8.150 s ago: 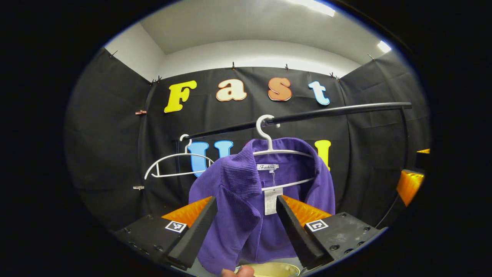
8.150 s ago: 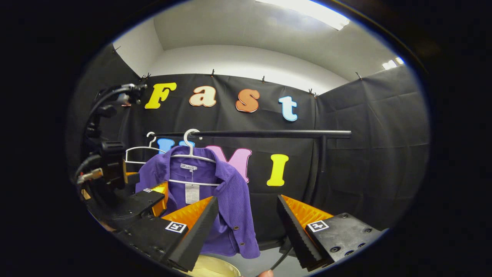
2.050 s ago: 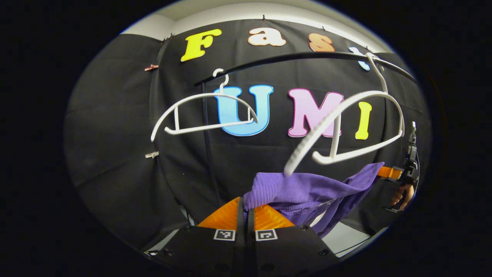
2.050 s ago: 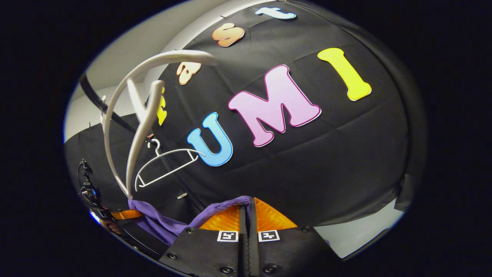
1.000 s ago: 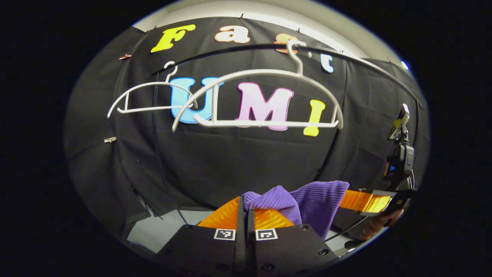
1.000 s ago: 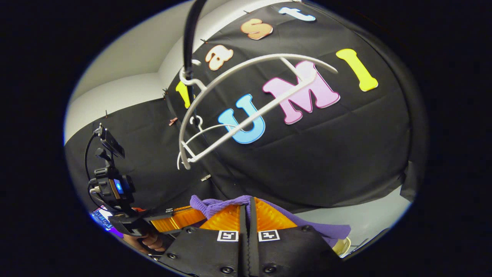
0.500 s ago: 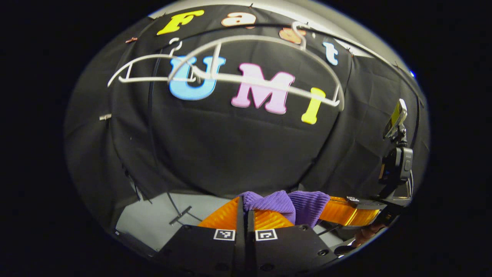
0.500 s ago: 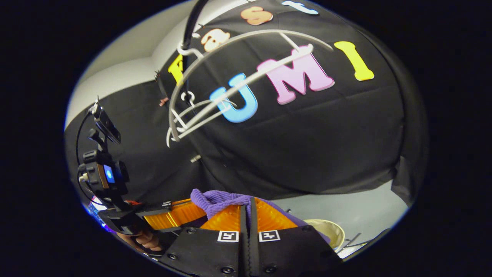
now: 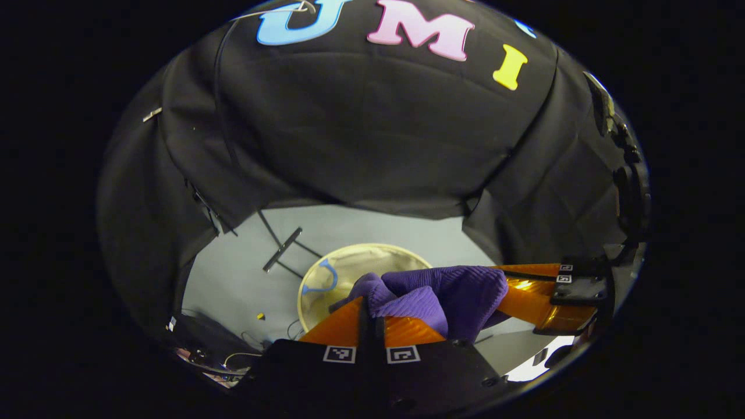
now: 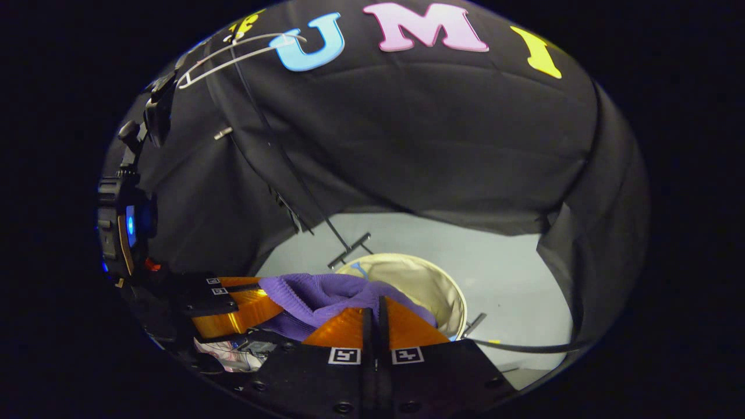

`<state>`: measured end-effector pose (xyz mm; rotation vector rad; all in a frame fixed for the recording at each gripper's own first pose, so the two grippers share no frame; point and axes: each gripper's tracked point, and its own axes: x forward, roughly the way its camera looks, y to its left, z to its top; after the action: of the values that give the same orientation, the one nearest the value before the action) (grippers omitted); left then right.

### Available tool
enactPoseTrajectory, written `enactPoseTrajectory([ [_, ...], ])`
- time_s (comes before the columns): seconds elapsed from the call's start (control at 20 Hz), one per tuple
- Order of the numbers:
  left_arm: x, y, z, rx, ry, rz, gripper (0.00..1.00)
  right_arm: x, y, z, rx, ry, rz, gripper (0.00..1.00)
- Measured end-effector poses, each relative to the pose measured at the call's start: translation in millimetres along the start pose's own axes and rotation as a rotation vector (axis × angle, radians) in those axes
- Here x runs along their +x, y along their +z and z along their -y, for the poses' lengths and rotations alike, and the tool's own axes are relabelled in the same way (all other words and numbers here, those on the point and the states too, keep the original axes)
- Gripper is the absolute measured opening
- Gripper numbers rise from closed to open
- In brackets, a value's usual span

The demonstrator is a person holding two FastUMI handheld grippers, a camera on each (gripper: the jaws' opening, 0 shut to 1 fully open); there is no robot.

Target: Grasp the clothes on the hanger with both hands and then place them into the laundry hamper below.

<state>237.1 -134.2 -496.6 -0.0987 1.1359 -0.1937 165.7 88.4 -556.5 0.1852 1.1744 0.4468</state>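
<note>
With the hanger now swung up out of sight, both my left gripper [image 9: 372, 314] and right gripper [image 10: 372, 326] stay clamped on the purple garment [image 9: 442, 291], bunched just above the laundry hamper [image 9: 349, 262], ready to drop.

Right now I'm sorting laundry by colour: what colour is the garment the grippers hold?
Purple garment, ribbed; clearest in the left gripper view.
</note>
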Motion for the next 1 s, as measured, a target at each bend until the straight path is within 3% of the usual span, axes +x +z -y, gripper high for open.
enactPoseTrajectory([
  [0.1, 13, -12, -3, -0.005, 0.022, -0.058, 0.05, 12, -13, 10, 0.034, -0.034, -0.050, 0.05],
  [0.25, 23, -38, -24, -0.001, 0.147, -0.160, 0.05, 30, -44, 32, 0.044, -0.113, -0.144, 0.08],
  [0.3, 24, -42, -23, -0.016, 0.161, -0.185, 0.07, 31, -51, 34, 0.051, -0.114, -0.180, 0.05],
  [0.45, 19, -34, -13, -0.047, 0.150, -0.187, 0.62, 40, -53, 44, 0.064, -0.147, -0.177, 0.95],
  [0.55, 22, -35, -21, -0.040, 0.162, -0.182, 0.99, 34, -51, 39, 0.072, -0.148, -0.188, 0.94],
  [0.7, 26, -35, -19, -0.040, 0.134, -0.172, 0.94, 28, -49, 32, 0.091, -0.135, -0.176, 0.98],
  [1.0, 13, -27, -20, -0.023, 0.083, -0.112, 0.94, -8, -33, 7, 0.098, -0.143, -0.108, 0.99],
])
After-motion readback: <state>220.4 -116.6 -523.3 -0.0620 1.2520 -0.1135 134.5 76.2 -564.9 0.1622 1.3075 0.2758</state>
